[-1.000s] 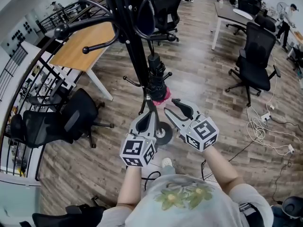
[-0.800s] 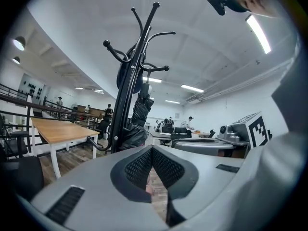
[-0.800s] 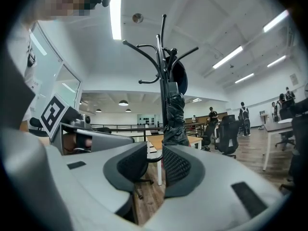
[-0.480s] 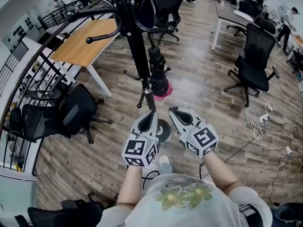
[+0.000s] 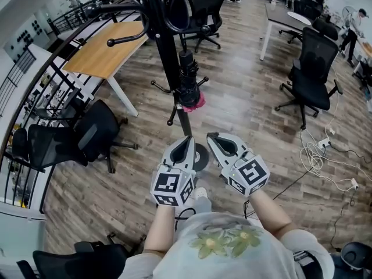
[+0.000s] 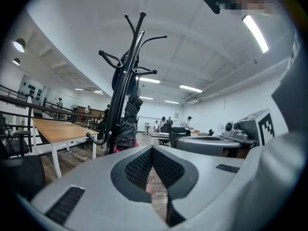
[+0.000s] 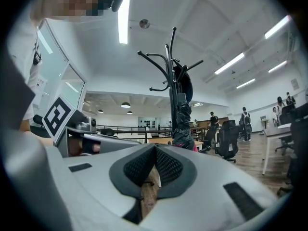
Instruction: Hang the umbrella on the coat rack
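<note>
The black coat rack (image 5: 168, 51) rises from its round base (image 5: 200, 157) in the head view. A folded black umbrella (image 5: 189, 83) with a pink end hangs along the pole, free of both grippers. My left gripper (image 5: 186, 139) and right gripper (image 5: 211, 136) sit side by side below it, near the base, both shut and empty. In the left gripper view the rack (image 6: 129, 76) and umbrella (image 6: 128, 124) stand ahead of my closed left gripper (image 6: 152, 149). The right gripper view shows the rack (image 7: 171, 76) and umbrella (image 7: 183, 124) beyond my closed right gripper (image 7: 155, 148).
A wooden table (image 5: 96, 54) stands left of the rack, with a black office chair (image 5: 93, 135) and a railing (image 5: 35, 92) beside it. Another office chair (image 5: 314, 77) and a white desk (image 5: 285, 16) are at the right. Cables (image 5: 319, 153) lie on the floor.
My right gripper's jaws went from open to shut with nothing in them. Both grippers drew back from the rack, while the umbrella stayed hanging on it.
</note>
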Motion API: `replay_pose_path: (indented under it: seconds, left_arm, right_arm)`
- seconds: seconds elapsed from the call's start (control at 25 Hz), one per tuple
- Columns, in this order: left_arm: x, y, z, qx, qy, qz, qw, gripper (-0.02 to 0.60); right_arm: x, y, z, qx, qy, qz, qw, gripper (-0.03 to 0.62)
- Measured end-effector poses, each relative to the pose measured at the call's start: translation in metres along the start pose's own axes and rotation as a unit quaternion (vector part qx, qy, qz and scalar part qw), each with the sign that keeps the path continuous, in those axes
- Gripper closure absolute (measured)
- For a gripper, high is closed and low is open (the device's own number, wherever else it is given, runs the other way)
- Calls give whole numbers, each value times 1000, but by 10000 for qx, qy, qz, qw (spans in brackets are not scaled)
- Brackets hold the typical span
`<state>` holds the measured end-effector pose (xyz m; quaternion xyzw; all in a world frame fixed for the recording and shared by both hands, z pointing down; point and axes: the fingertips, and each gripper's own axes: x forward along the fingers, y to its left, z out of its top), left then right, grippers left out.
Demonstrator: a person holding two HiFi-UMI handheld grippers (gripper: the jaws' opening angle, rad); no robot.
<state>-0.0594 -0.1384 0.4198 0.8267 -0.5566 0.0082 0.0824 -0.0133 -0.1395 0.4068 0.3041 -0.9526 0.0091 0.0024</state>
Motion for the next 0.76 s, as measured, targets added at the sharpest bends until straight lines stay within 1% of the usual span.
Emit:
replay_pose_path:
  seconds: [0.76]
  left_arm:
    - [-14, -7, 1, 43, -48, 1, 10000, 581]
  right_arm:
    - [-8, 10, 0, 1, 24, -27, 10000, 594]
